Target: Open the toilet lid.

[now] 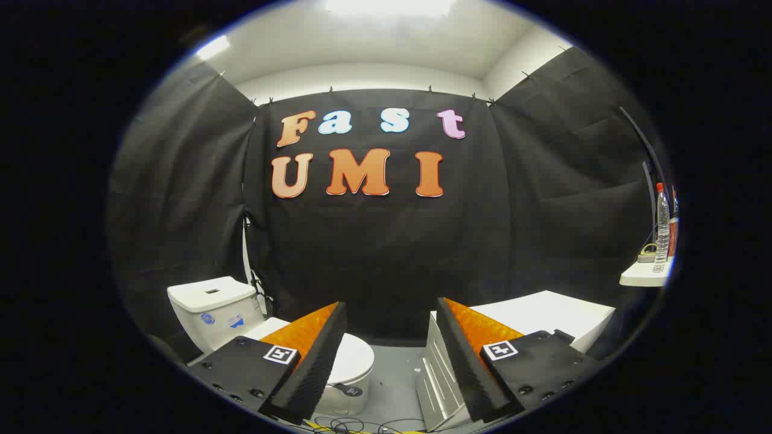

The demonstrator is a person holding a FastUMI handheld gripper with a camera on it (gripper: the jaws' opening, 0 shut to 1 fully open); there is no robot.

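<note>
2 gripper fingers [313,367] spread apart on nothing, 1 toilet [211,310] with lid [353,355] down beyond them

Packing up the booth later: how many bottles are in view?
1: a clear bottle standing on the white shelf, right of the open hand-held gripper. Something reddish behind it may be another.

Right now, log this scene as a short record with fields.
hand-held gripper: open, fingers apart, holding nothing
toilet: beyond the fingers, partly behind one finger, lid down
cistern: behind the bowl, against the booth wall
white cabinet: beside the toilet, across a strip of floor
shelf: on the cabinet's far side, carrying a clear bottle
cables: on the floor under the fingers
task status: lid not yet touched
</note>
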